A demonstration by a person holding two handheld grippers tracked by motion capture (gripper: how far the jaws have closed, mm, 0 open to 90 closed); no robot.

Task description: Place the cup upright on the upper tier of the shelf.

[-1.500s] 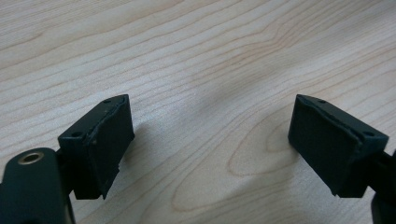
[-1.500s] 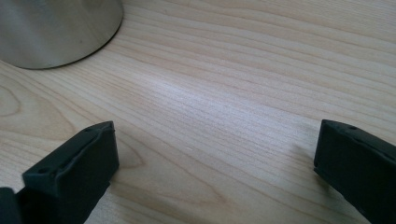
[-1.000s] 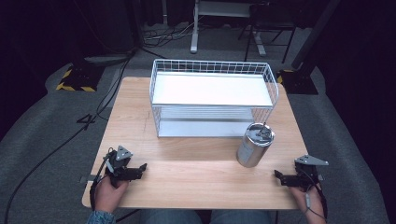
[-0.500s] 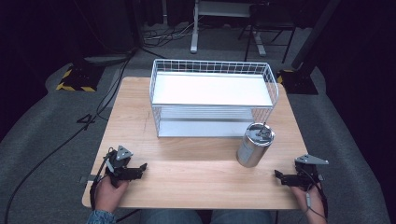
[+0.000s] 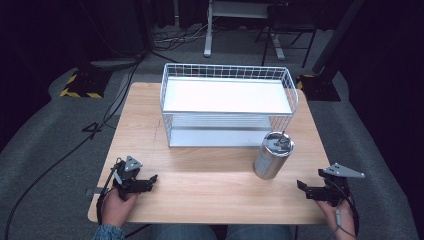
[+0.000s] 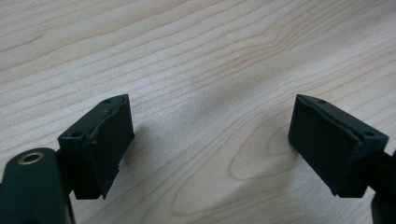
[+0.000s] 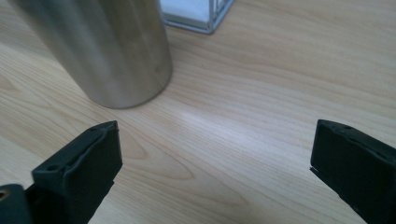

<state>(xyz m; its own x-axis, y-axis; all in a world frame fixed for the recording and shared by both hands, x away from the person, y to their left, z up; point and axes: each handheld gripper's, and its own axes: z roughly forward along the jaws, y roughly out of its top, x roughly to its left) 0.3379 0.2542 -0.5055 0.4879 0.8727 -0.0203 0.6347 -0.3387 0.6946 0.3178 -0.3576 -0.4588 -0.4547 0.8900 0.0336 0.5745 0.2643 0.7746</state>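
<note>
Steel is what the nearest object is made of: a lidded stainless tumbler [image 5: 272,155] is stood upright on the desk [image 5: 210,190], just in front of the right front corner of the white wire basket shelf [image 5: 227,102]. Almost nothing is seen to have changed over the last second; the tumbler is unmoved and both hands are kept where they were, so the work is judged not yet begun. The right gripper [image 5: 306,187] is held low at the desk's front right edge, pointed leftward toward the tumbler, its fingers [image 7: 81,161] spread wide and empty. The left gripper [image 5: 148,181] is rested at the front left, well apart from the tumbler, its fingers [image 6: 105,140] likewise parted over bare wood.
</note>
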